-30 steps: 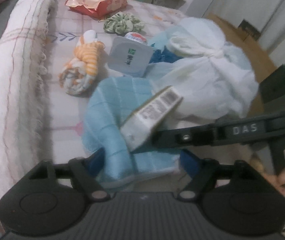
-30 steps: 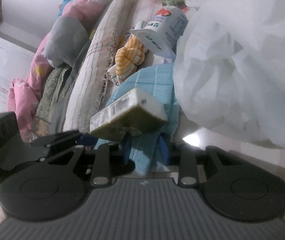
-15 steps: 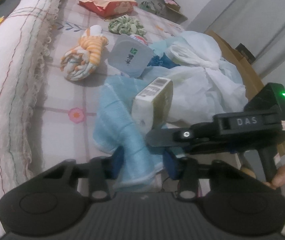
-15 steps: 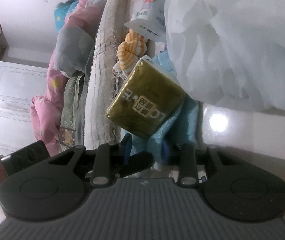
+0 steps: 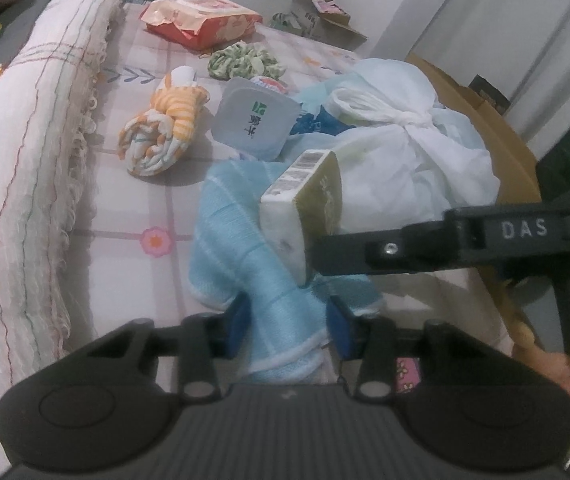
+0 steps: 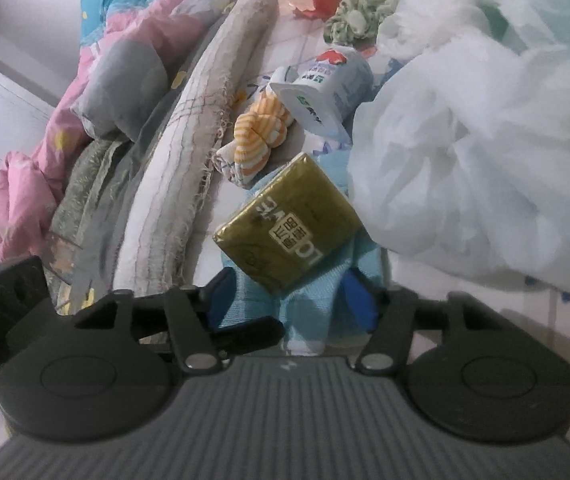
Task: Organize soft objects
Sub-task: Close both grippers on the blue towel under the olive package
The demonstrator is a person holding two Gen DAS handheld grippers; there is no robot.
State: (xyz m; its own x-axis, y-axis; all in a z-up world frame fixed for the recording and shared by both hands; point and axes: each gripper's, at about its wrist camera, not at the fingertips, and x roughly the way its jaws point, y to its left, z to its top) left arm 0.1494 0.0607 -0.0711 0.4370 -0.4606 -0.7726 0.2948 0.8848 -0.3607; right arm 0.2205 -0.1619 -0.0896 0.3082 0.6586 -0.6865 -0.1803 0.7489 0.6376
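A light blue towel lies on the bed with a gold tissue pack on it. My left gripper is shut on the towel's near end. In the right wrist view my right gripper also has the blue towel bunched between its blue pads, with the gold tissue pack resting just beyond. The right gripper's black body reaches in from the right in the left wrist view, touching the pack.
An orange striped cloth roll, a white tissue roll pack, a green scrunchie and a red wipes pack lie on the bed. A tied white plastic bag sits right. A rolled blanket runs along the left.
Both grippers closed on the blue towel and lifted it; the gold tissue pack tipped from lying flat onto its edge on the towel.
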